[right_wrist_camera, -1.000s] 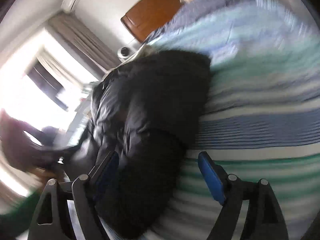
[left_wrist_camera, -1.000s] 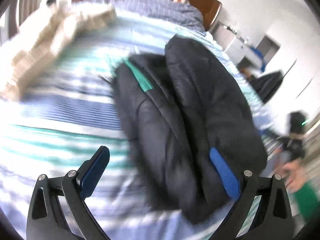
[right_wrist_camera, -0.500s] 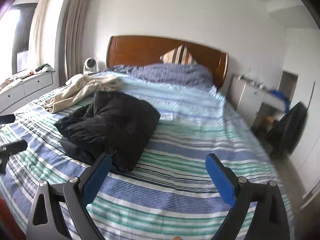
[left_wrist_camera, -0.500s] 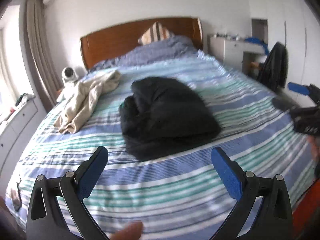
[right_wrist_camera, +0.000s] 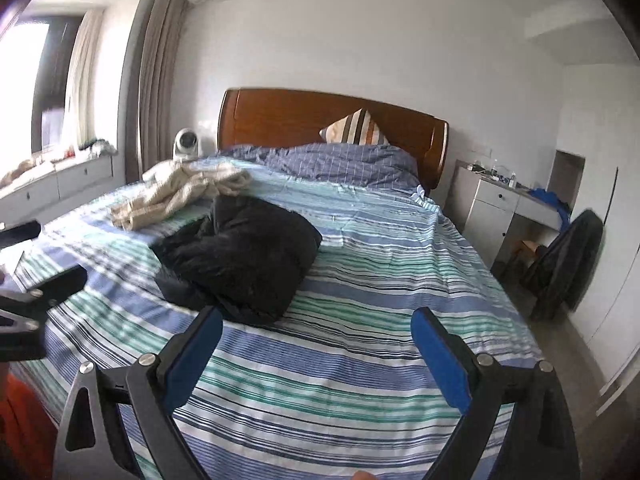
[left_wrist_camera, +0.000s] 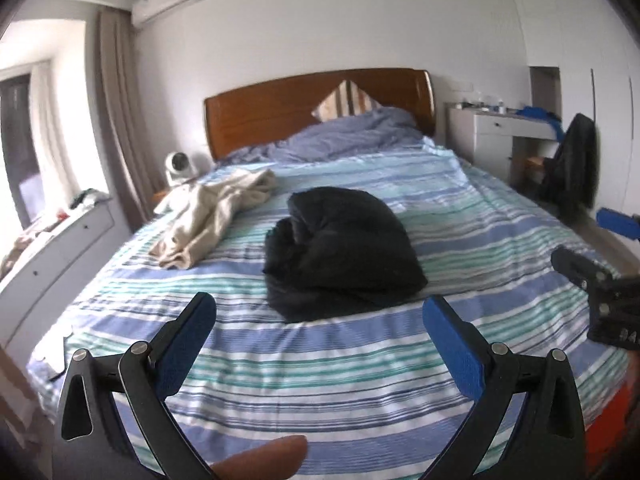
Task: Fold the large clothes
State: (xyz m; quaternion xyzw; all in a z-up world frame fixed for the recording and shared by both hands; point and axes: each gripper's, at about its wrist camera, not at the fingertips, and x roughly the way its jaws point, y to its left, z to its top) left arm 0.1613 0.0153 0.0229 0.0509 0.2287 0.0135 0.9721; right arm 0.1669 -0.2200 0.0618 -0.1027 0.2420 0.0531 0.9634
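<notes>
The far parts of the room are soft and small in the fisheye views: the items on the white dresser (left_wrist_camera: 498, 130) beside the bed cannot be made out, and a dark garment (left_wrist_camera: 572, 168) hanging near it is only a shape. The right hand-held gripper (right_wrist_camera: 316, 344) is cut off at the right edge of the left wrist view, and the left hand-held gripper (left_wrist_camera: 320, 330) is likewise clipped at the left edge of the right wrist view. A fingertip (left_wrist_camera: 264, 460) pokes in at the bottom of the left view. A second ago both cameras were blurred and close over the black jacket (left_wrist_camera: 340, 248), each gripper's fingers reaching around it; now both have drawn back and up, the whole bed (left_wrist_camera: 320, 380) is in view, and each gripper stands spread wide with nothing between its pads. The jacket lies in a folded bundle on the striped sheet at the middle of the bed, well clear of both grippers. A cream garment (left_wrist_camera: 212, 216) lies crumpled to its left, towards the wooden headboard (left_wrist_camera: 280, 112), apart from it.
</notes>
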